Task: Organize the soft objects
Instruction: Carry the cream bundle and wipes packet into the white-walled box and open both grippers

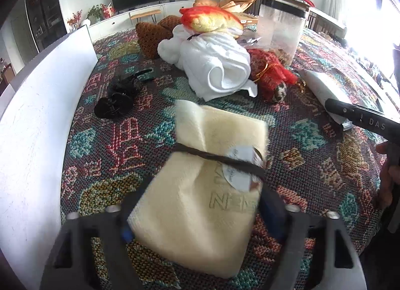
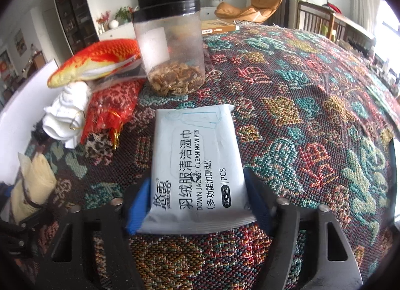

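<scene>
Cream folded towel (image 1: 200,205), bound across its middle by a dark band with a paper tag, sat between the fingers of the left gripper (image 1: 197,217), whose blue pads pressed on both of its sides. It lay on the patterned woven cloth (image 1: 312,145) that covered the table. Beyond the cream towel, farther from the camera, a white towel (image 1: 217,65) lay rolled in a loose heap, with an orange and yellow fish plush (image 1: 212,20) resting on top of it. Left of the white towel lay a black crumpled item (image 1: 117,97), and behind it a brown plush (image 1: 150,37). A red mesh bag (image 1: 270,72) touched the white towel's right edge, and a clear jar with a black lid (image 1: 282,25) stood upright behind that bag. A white board (image 1: 37,120) ran along the cloth's left edge.

From the right wrist view, a pale blue pack of wet cleaning wipes (image 2: 197,172) lay flat on the cloth, its near end between the fingers of the right gripper (image 2: 197,207); the blue pads met both of its sides, pinching it. The jar (image 2: 170,47), holding brownish pieces at its bottom, stood just beyond the pack's far end. Left of the jar lay the fish plush (image 2: 95,62), the red mesh bag (image 2: 112,107) and the white towel (image 2: 67,115). The cream towel (image 2: 32,185) showed at the far left, well apart from the pack.
</scene>
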{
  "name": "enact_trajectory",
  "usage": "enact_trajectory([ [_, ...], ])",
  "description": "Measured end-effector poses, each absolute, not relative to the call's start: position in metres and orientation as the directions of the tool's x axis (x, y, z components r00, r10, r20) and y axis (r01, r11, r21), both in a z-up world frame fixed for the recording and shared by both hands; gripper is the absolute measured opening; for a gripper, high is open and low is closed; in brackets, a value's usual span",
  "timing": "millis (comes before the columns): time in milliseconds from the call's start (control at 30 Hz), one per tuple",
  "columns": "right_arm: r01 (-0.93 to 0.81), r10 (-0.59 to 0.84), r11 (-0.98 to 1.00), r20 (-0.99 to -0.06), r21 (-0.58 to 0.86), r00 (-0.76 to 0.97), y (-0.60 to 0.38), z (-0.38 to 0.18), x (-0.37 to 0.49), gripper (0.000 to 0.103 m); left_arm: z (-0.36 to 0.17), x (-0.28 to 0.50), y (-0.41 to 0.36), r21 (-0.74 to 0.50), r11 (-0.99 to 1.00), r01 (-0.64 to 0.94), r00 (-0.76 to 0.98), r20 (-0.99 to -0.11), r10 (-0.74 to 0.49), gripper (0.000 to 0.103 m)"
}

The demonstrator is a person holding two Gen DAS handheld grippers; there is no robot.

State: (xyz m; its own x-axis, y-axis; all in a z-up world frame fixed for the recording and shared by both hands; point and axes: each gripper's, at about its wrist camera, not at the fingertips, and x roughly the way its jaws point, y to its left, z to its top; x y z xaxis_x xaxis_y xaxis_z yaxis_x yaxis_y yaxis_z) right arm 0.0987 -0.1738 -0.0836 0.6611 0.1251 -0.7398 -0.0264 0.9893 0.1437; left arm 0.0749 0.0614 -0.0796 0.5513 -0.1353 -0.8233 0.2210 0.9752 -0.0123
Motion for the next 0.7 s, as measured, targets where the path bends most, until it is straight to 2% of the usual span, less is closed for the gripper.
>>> enact_trajectory([
  [67,-0.002,0.190,0.967,-0.720,0.253,0.667,-0.190,-0.082,0.097,0.068,-0.073,0.072,0.063,-0.050,0.974,0.222,0.547,-0.820,-0.167,0.057],
  [200,-0.018,0.348,0.873,-0.599,0.487,0.721,-0.216,-0.067,0.078,0.068,-0.034,0.049,0.079,-0.195,0.952,0.235,0.605,-0.737,-0.301,0.057],
  [333,-0.098,0.408,0.863,-0.569,0.495,0.714,-0.187,-0.037,0.053,0.068,0.009,0.027,0.105,-0.252,0.937,0.243,0.657,-0.668,-0.350,0.057],
  [433,-0.235,0.487,0.852,-0.543,0.468,0.684,-0.130,0.000,0.039,0.069,0.040,0.010,0.145,-0.229,0.953,0.200,0.709,-0.637,-0.302,0.057],
  [567,-0.465,0.657,0.751,-0.469,0.468,0.590,-0.031,0.053,0.019,0.069,0.066,-0.011,0.223,-0.161,0.987,0.027,0.759,-0.639,-0.125,0.059],
  [600,-0.516,0.700,0.713,-0.458,0.474,0.547,-0.004,0.062,0.017,0.069,0.067,-0.017,0.242,-0.140,0.990,-0.029,0.760,-0.646,-0.069,0.062],
  [667,-0.583,0.763,0.646,-0.450,0.493,0.464,0.050,0.075,0.014,0.072,0.063,-0.026,0.279,-0.086,0.985,-0.151,0.743,-0.667,0.056,0.084],
  [700,-0.602,0.785,0.617,-0.449,0.507,0.427,0.074,0.078,0.014,0.080,0.058,-0.028,0.295,-0.051,0.975,-0.217,0.722,-0.681,0.125,0.103],
])
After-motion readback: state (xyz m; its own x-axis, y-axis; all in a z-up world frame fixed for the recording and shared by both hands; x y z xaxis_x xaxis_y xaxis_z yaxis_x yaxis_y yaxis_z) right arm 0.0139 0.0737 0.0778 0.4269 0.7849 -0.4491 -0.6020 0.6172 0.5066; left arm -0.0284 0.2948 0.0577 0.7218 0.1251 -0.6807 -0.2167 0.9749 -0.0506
